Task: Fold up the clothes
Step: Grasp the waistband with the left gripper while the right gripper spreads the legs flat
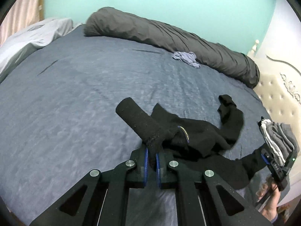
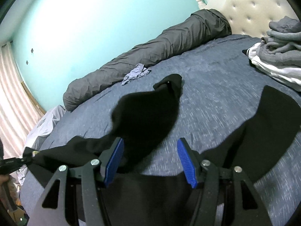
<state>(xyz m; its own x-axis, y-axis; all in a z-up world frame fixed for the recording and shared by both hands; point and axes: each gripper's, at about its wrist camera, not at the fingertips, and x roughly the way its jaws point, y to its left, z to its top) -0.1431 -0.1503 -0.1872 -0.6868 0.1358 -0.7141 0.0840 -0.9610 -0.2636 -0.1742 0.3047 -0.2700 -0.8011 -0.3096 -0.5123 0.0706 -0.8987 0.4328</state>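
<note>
my left gripper (image 1: 152, 155) is clenched on a bunched edge of the black garment (image 1: 197, 137), which lies crumpled on the near part of the blue bed (image 1: 84, 94). my right gripper (image 2: 150, 160) stands released, jaws wide, above loose black cloth. to do this well i judge i should pinch a matching edge with the right, then draw both apart until the cloth lies flat before folding.

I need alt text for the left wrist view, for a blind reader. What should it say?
The left gripper is shut on a black garment lying crumpled on a blue bed sheet. A grey rolled duvet lies along the far edge, with a small blue cloth beside it.
</note>
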